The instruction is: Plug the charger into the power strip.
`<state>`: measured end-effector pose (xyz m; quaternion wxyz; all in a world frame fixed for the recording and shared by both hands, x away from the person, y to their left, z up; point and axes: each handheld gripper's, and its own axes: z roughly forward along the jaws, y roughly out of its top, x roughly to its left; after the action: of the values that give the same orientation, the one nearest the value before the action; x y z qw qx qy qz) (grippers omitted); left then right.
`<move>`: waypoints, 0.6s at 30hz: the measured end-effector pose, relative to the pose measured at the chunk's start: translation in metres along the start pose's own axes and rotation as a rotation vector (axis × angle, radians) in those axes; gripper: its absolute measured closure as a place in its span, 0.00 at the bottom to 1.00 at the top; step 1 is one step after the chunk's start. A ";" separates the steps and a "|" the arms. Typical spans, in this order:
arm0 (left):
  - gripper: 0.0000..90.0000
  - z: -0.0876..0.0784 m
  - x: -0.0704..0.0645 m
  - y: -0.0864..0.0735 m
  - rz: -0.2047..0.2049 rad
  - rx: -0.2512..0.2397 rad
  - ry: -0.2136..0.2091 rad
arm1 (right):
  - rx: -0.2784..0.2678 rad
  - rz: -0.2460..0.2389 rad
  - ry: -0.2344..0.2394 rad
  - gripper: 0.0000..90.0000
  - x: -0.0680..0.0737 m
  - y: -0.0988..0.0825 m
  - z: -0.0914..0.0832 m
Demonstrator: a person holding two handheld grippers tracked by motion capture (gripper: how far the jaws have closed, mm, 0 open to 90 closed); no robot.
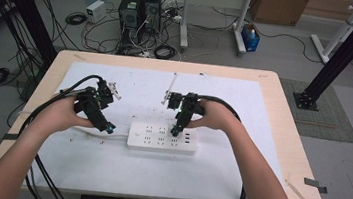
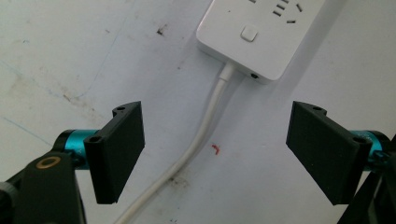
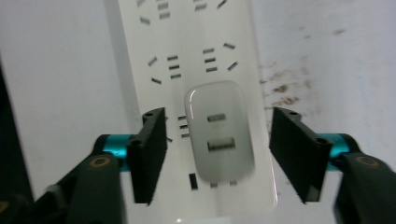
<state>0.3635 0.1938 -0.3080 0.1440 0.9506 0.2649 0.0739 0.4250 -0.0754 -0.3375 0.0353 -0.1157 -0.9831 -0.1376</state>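
White plastic charger (image 3: pixel 219 130) sits plugged into the power strip (image 3: pixel 154 84) near the desk's middle, between the right gripper (image 3: pixel 217 154)'s parted jaws, untouched. The left gripper (image 2: pixel 215 154), jaws wide, straddles the cable (image 2: pixel 205 130). Withdrawing crookedly could knock the charger loose.

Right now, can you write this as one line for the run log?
right gripper: open, fingers either side of white charger | charger: sits on power strip | left gripper: open, over strip's cable
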 end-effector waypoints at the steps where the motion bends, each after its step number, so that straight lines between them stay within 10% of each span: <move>1: 0.22 0.000 0.000 0.000 0.000 0.000 0.000 | -0.009 0.044 -0.027 0.32 -0.001 -0.006 -0.010; 2: 0.22 0.000 0.002 -0.001 -0.002 0.000 0.005 | -0.009 0.044 -0.027 0.32 -0.001 -0.006 -0.010; 5: 0.21 -0.005 0.009 -0.005 -0.050 -0.029 0.040 | -0.050 0.318 -0.163 0.25 -0.006 -0.043 -0.051; 6: 0.21 -0.005 0.009 -0.005 -0.050 -0.029 0.040 | -0.050 0.318 -0.163 0.25 -0.006 -0.043 -0.051; 7: 0.18 -0.006 0.012 -0.006 -0.057 -0.037 0.058 | -0.047 0.467 -0.275 0.25 -0.007 -0.068 -0.068; 10: 0.17 -0.007 0.014 -0.006 -0.058 -0.036 0.072 | -0.047 0.680 -0.301 0.25 -0.010 -0.104 -0.085; 18: 0.17 -0.006 0.019 -0.003 -0.056 -0.029 0.084 | -0.083 0.856 -0.294 0.24 -0.011 -0.155 -0.098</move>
<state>0.3767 0.2075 -0.3018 0.1484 0.9367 0.2961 0.1138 0.4023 -0.2504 -0.2856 -0.0556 -0.5314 -0.8349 -0.1319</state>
